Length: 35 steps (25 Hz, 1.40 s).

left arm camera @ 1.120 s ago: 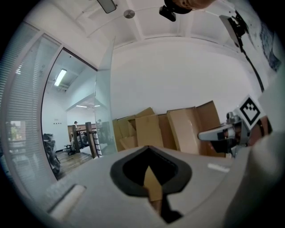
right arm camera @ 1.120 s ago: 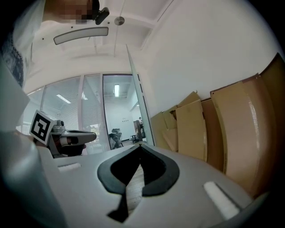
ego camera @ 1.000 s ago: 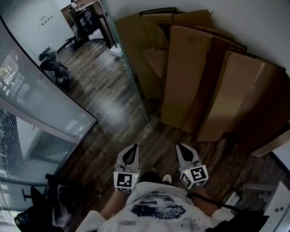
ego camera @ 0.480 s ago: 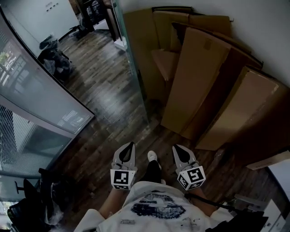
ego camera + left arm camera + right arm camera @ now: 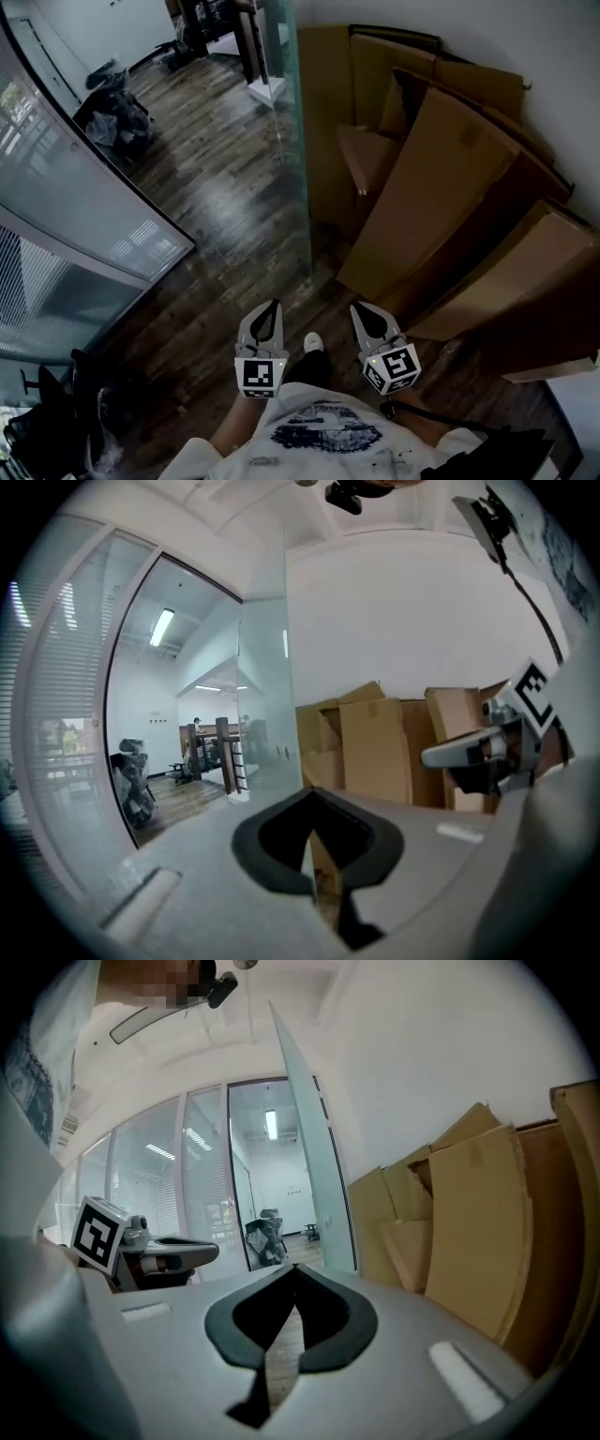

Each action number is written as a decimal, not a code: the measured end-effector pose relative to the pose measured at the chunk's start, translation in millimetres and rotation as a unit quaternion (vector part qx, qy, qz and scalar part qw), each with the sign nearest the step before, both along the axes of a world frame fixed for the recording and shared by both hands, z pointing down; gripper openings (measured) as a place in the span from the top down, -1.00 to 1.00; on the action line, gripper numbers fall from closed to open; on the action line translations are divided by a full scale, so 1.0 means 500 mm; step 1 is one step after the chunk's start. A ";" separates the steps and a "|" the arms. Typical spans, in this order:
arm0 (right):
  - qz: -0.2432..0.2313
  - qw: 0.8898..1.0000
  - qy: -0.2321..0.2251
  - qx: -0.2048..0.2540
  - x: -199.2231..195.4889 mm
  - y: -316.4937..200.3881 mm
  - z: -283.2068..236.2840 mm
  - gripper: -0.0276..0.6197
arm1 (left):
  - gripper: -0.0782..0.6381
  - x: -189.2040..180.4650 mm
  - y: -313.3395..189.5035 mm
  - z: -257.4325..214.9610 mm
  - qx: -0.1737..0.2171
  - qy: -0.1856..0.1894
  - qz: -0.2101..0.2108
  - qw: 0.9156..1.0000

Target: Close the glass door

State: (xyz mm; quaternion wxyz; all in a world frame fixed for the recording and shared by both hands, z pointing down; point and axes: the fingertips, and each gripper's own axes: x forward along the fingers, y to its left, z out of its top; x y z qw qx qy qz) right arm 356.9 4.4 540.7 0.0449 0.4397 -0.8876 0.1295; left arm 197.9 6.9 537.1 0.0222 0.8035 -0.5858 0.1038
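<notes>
Head view: left gripper and right gripper are hanging short of the open door.

The door is standing edge-on at twelve o'clock from the grippers, well apart from them. Cardboard is leaning on the wall from one to three o'clock, just beside the pane. No handle is showing, so I judge that narrow tips pushing on smooth glass are risking a slip off its edge. A push toward three o'clock would be driving the pane into the cardboard and toppling it. Both grippers are showing jaws pressed together, pinching nothing and touching nothing.
</notes>
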 end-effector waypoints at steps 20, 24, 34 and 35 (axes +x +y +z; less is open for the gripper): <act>-0.013 1.000 -0.006 -0.001 -0.059 -0.256 -0.017 0.90 | 0.78 -0.032 -0.232 -0.043 0.001 0.002 0.011 1.000; -0.024 1.000 -0.010 -0.001 -0.049 -0.286 -0.020 0.90 | 0.78 -0.027 -0.248 -0.047 -0.001 0.000 -0.004 1.000; -0.108 0.994 -0.020 0.011 -0.058 -0.399 -0.034 0.90 | 0.78 -0.013 -0.322 -0.061 0.007 -0.017 -0.083 0.996; -0.116 0.993 -0.020 0.011 -0.057 -0.411 -0.034 0.90 | 0.78 -0.008 -0.330 -0.062 0.008 -0.017 -0.089 0.996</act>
